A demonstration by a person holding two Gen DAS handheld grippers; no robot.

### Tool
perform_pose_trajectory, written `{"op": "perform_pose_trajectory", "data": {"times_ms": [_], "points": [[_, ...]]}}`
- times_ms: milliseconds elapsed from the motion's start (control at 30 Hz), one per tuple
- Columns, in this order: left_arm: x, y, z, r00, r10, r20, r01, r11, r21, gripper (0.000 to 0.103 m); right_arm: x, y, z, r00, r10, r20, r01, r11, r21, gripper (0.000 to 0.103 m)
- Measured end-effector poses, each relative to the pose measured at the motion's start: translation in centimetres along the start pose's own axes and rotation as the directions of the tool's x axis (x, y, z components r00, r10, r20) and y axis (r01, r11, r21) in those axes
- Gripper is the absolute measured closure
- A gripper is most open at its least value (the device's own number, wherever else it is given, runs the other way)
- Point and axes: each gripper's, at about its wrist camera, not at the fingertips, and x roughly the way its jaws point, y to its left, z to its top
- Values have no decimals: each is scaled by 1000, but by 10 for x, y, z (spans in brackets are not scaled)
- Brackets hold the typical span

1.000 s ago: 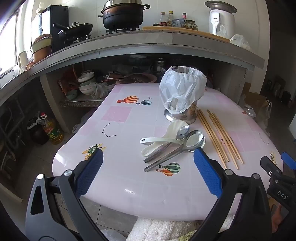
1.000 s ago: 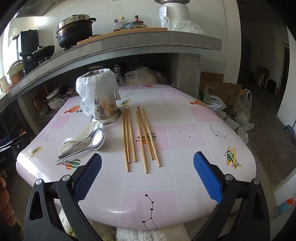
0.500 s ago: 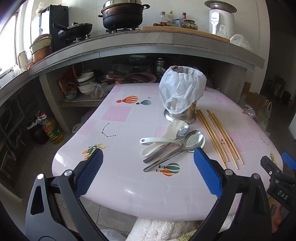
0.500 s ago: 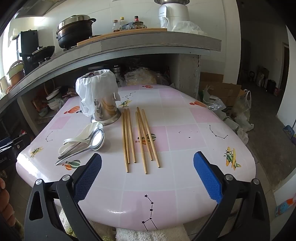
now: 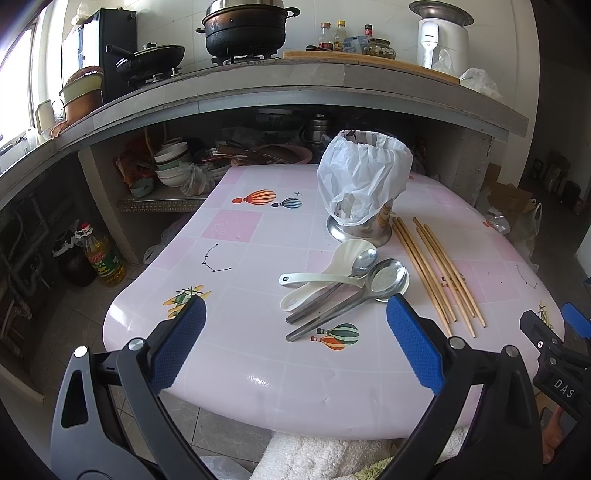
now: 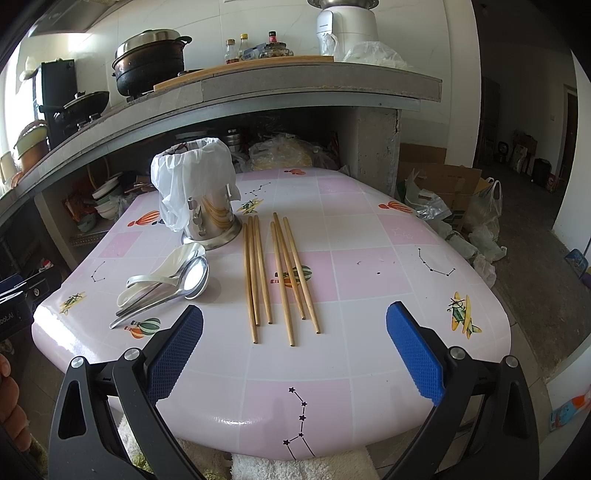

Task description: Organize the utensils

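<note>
Ahead of the spread right hand-held gripper [image 6: 294, 349] lie chopsticks [image 6: 280, 273].

Holder [image 5: 364, 192] interior behind plastic bag [image 5: 360, 173]

Both wrist views face the table [image 5: 258, 369] from its near edge.

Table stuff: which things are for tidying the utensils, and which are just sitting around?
For the job: chopsticks, metal spoons, white spoons, holder.

Just around: pot, pan, bottles, oil bottle, bowls, boxes.
</note>
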Motion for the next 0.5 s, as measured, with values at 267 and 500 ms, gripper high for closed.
{"op": "perform_pose_trajectory", "data": {"times_ms": [267,500], "points": [[0,0,0,1000,0,-1,0,1000,0,8,0,0,-1,1000,0,0,0,1000,1,6],[0,0,0,1000,0,-2,0,1000,0,8,1,0,-1,1000,1,0,-1,1000,0,6]]}}
